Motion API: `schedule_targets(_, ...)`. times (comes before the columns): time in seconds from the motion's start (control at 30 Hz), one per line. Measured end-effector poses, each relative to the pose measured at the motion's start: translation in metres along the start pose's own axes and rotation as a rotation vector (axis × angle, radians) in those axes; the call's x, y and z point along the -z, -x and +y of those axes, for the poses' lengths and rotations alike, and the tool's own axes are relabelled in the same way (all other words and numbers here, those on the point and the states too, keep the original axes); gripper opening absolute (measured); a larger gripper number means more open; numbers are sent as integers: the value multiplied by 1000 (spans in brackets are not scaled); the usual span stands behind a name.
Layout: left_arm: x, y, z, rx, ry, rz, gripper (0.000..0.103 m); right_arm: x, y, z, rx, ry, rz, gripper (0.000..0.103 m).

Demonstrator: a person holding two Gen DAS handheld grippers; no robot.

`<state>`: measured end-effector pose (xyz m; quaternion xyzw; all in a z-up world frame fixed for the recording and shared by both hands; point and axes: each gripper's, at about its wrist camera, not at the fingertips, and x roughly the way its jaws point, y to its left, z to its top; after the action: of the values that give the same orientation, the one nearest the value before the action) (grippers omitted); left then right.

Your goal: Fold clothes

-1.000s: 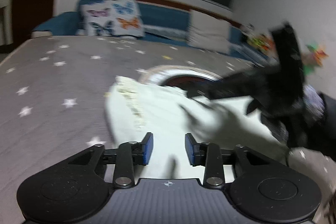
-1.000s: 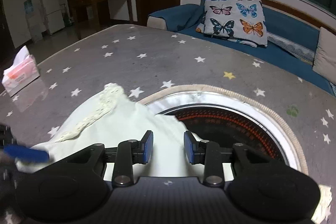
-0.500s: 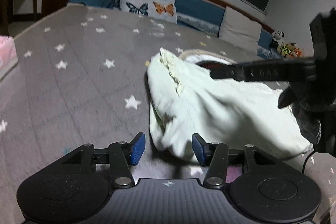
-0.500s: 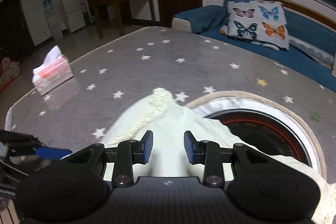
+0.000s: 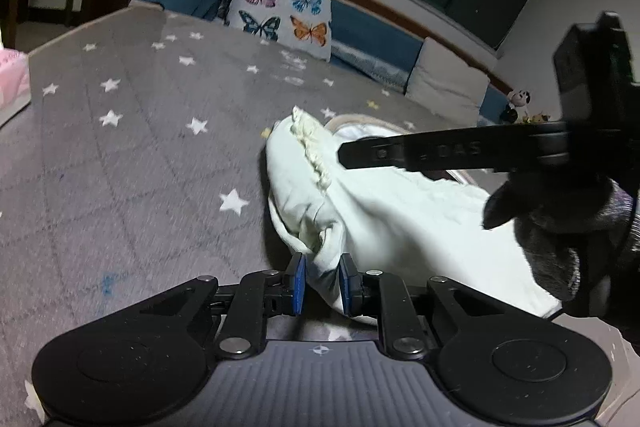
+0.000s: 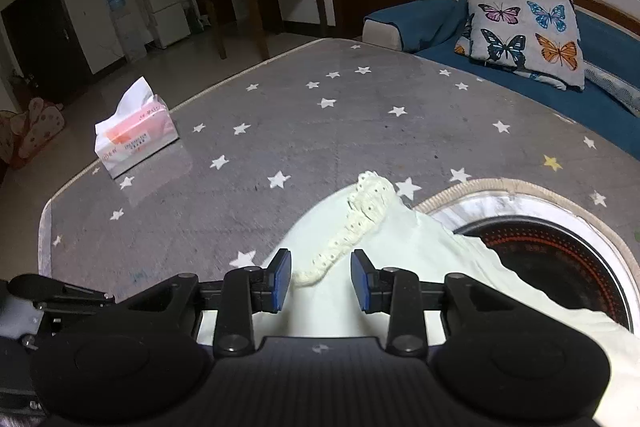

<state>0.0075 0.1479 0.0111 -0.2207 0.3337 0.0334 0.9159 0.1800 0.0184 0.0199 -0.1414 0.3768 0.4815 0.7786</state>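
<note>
- Left wrist view: left gripper [image 5: 321, 283] low over a grey star-printed tabletop cover [image 5: 120, 155], blue pads narrowed around a bunched fold at the near edge of a pale cream garment with a lace-trimmed edge [image 5: 392, 211]; appears clenched on the cloth.
- Same view: right gripper [image 5: 360, 155] reaching in from the right above the garment, held by a dark-gloved hand [image 5: 560, 227].
- Right wrist view: right gripper [image 6: 320, 281] with jaws spread apart, poised over the garment [image 6: 400, 255], lace trim between the pads, neither pad seen touching it.
- Garment lying on the cover [image 6: 280, 131], draped partly across a round dark recessed burner with a pale rim [image 6: 568, 259].
- Pink-and-white tissue box [image 6: 134, 133] well apart at far left.
- Butterfly-print cushion [image 6: 524, 35] on a blue sofa [image 6: 608, 67] beyond the table.
</note>
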Motion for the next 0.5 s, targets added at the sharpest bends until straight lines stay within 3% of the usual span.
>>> schedule_targets(0.13, -4, 7, 4, 12, -6, -30, 19, 2, -4, 4, -9, 12, 20, 33)
schedule_targets(0.23, -7, 13, 14, 19, -14, -44, 9, 8, -6, 5, -8, 13, 35, 38)
schedule_targets(0.5, -10, 29, 36, 35, -67, -66, 10, 29, 3, 2, -12, 8, 70, 38)
